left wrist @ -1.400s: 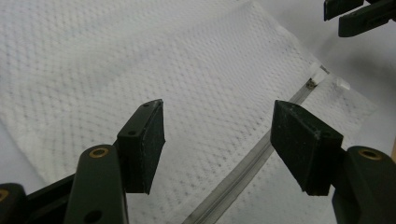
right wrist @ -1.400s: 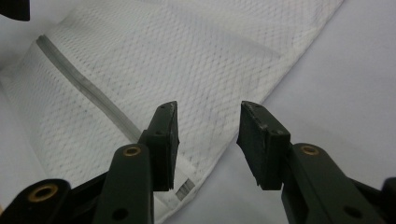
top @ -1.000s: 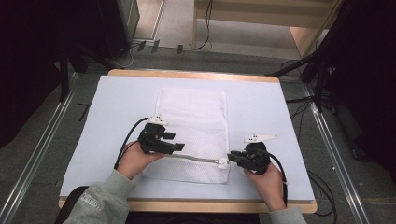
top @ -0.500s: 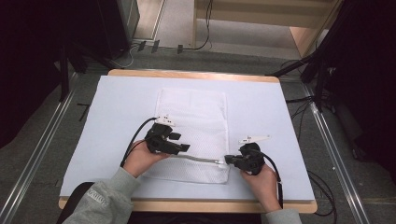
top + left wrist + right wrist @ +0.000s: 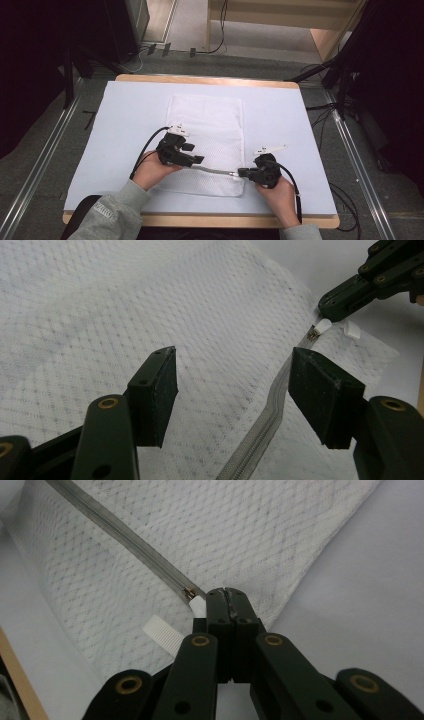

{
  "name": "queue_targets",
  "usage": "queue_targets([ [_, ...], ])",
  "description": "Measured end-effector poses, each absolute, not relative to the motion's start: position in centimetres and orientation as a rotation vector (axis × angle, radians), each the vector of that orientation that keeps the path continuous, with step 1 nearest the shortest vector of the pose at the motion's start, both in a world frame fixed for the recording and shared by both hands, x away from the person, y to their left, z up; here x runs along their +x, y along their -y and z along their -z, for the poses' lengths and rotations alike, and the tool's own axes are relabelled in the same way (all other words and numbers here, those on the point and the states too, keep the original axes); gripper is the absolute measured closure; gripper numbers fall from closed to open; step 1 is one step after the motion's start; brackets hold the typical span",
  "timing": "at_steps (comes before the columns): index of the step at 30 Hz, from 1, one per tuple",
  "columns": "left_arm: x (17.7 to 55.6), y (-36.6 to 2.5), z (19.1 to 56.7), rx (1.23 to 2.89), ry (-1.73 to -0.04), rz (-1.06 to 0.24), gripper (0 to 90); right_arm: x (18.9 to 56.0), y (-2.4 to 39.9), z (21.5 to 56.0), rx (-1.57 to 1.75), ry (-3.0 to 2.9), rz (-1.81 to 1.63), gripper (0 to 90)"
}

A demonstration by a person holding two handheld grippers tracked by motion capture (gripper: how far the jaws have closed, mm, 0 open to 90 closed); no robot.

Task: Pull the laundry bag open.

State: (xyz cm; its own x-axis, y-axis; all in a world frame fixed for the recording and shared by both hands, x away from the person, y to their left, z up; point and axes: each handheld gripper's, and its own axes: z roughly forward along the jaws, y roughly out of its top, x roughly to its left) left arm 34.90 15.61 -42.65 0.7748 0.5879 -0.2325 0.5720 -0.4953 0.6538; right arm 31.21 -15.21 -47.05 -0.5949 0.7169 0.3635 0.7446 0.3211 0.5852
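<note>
Pale blue cloth covers the wooden-edged rectangular table (image 5: 300,115), and grey floor with metal rails (image 5: 357,150) runs along both sides of it.

On the middle of that cover lies the white mesh fabric bag (image 5: 210,125), flat, its long sides running away from the person. A grey zipper (image 5: 212,171) crosses the bag near its close edge, raised slightly off the mesh between the two tools; in the left gripper view it runs (image 5: 270,410) diagonally up toward the far tool.

Grey sleeves (image 5: 112,212) come in from the bottom. The left gripper (image 5: 192,159) rests over the left part of the bag, at the zipper's left end. Its two black jaws stand wide apart above the mesh, with the zipper passing just inside one of them; the pads press on nothing.

The right gripper (image 5: 241,173) sits at the bag's near right corner. Its jaws have just been closing and now meet fully, pinched on the small white zipper pull tab (image 5: 198,605) at the end of the zipper. A white ribbed fabric tab (image 5: 162,632) lies on the mesh just beside it.
</note>
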Motion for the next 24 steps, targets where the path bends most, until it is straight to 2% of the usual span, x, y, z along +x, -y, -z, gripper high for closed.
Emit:
queue_targets([
  [24,34.8,-15.3,42.8,2.224,-0.840,-0.016,37.3,30.5,13.6,46.8,-1.290,2.547,1.158,90.0],
])
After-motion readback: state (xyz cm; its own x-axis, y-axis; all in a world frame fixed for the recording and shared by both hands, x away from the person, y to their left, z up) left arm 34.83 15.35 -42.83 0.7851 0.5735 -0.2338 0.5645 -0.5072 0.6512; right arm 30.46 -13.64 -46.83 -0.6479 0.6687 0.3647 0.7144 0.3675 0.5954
